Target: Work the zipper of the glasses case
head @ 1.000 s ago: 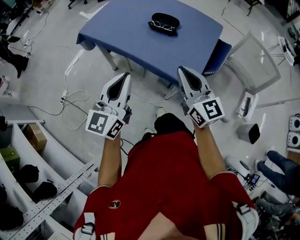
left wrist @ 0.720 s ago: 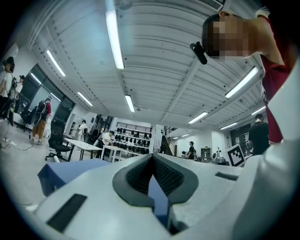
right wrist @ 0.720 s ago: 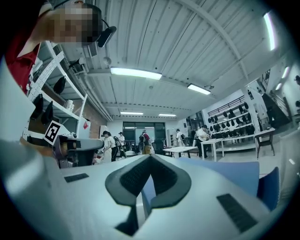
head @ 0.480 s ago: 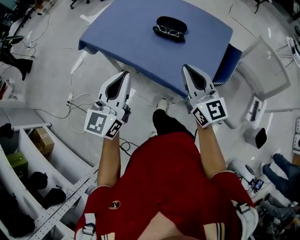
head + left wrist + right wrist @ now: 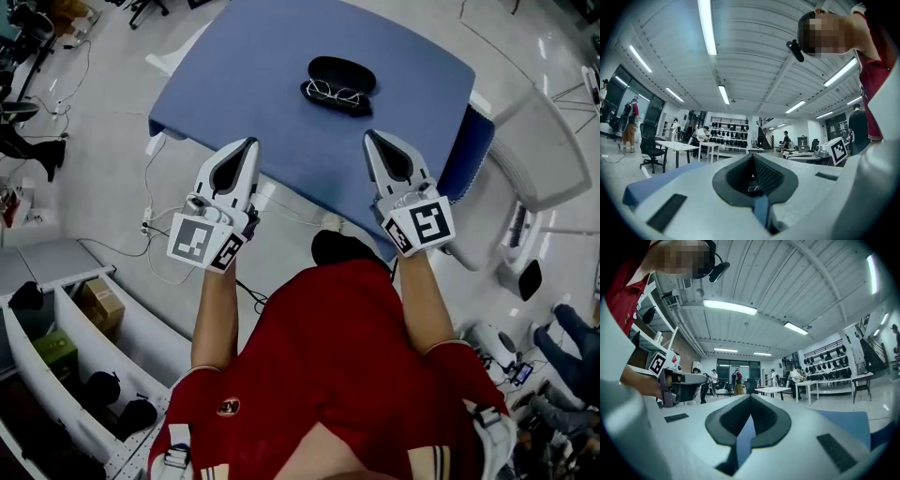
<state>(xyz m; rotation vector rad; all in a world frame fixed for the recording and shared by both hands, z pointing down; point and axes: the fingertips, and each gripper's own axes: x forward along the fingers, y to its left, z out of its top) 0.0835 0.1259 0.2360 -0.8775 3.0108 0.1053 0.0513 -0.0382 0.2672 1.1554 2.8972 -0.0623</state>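
The case (image 5: 339, 82) lies crosswise on the surface (image 5: 246, 75), ahead of the closed, empty left tongs (image 5: 248, 144) and right tongs (image 5: 369, 137), probably a little nearer the right.

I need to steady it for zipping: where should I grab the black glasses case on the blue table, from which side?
Probably its left end, coming in from the left with the left hand-held gripper. The black oval glasses case lies lengthwise across the blue table, wire-framed glasses along its near side, so the ends are narrow and free.
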